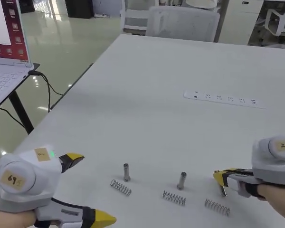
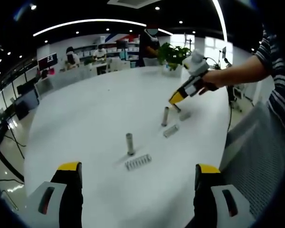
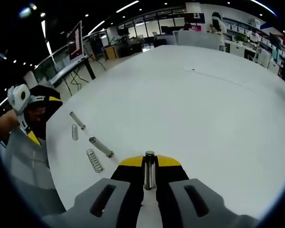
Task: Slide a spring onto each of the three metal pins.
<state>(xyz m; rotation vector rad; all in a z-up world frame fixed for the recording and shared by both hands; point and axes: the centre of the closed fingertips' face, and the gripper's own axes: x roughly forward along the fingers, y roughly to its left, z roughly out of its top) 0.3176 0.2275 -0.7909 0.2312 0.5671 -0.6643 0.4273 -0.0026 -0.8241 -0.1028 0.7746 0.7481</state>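
Two metal pins stand upright on the white table, one on the left and one in the middle. A third pin is clamped between the shut jaws of my right gripper, low over the table at the right. Three springs lie flat in front of the pins: left, middle and right. My left gripper is at the bottom left, open and holding nothing. In the left gripper view the nearest pin and spring lie ahead of the wide-apart jaws.
A white power strip lies further back on the table. A laptop on a stand with a black cable is off the table's left edge. Chairs stand at the far end.
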